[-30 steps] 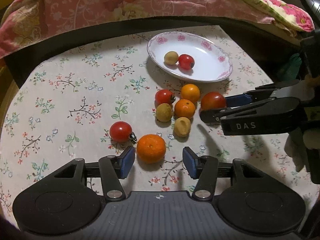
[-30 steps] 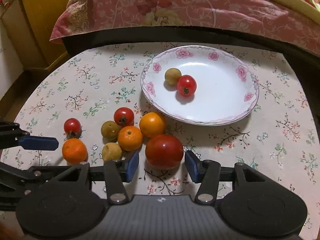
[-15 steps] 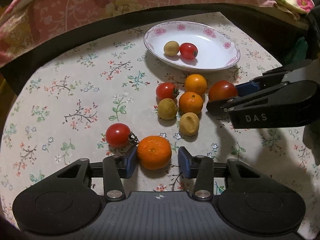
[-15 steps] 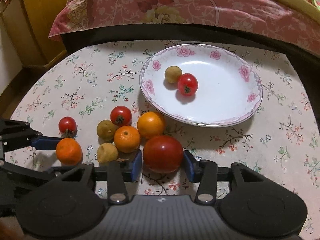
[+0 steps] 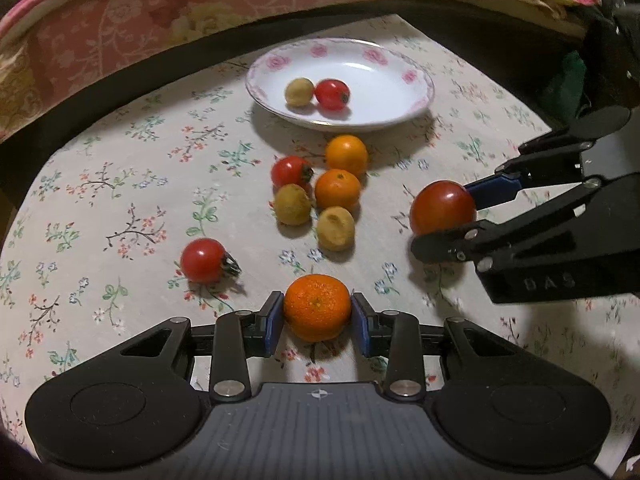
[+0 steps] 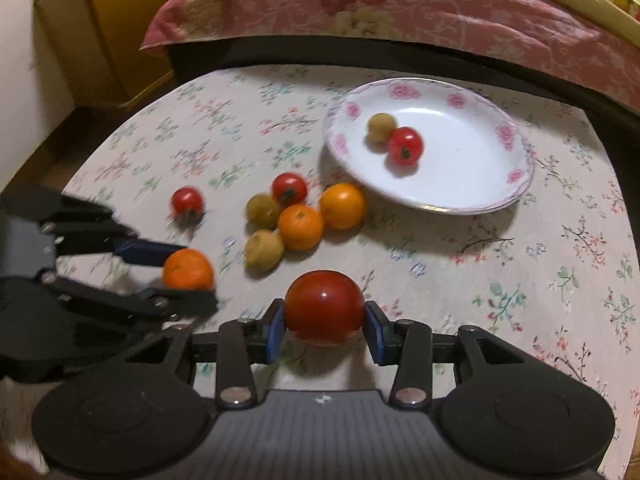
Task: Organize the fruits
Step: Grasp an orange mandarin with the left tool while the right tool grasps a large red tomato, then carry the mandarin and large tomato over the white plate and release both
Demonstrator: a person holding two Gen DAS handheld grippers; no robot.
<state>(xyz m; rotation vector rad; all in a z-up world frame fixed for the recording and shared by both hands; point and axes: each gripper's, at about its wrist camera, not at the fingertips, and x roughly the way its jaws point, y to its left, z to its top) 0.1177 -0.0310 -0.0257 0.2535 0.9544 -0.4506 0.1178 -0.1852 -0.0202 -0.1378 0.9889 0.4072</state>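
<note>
My left gripper [image 5: 317, 323] is shut on a mandarin orange [image 5: 317, 306] and holds it above the cloth; both show in the right wrist view, the gripper [image 6: 176, 272] around the orange [image 6: 187, 269]. My right gripper [image 6: 325, 327] is shut on a large red tomato [image 6: 324, 306], also visible in the left wrist view [image 5: 442, 206]. A white floral plate [image 5: 384, 108] holds a small red tomato [image 5: 332, 94] and a tan longan [image 5: 299, 91]. A cluster of oranges, tomatoes and longans [image 5: 336, 189] lies in front of the plate.
A lone cherry tomato [image 5: 204, 260] lies left of the cluster. The round table carries a floral cloth [image 5: 120, 208]. A bed with a pink floral quilt [image 6: 400, 4] runs behind the table, and a yellow cabinet [image 6: 120, 28] stands at the far left.
Both grippers have closed on their fruit and lifted: the left on the mandarin, the right on the large tomato. The right gripper has drawn back from the cluster.
</note>
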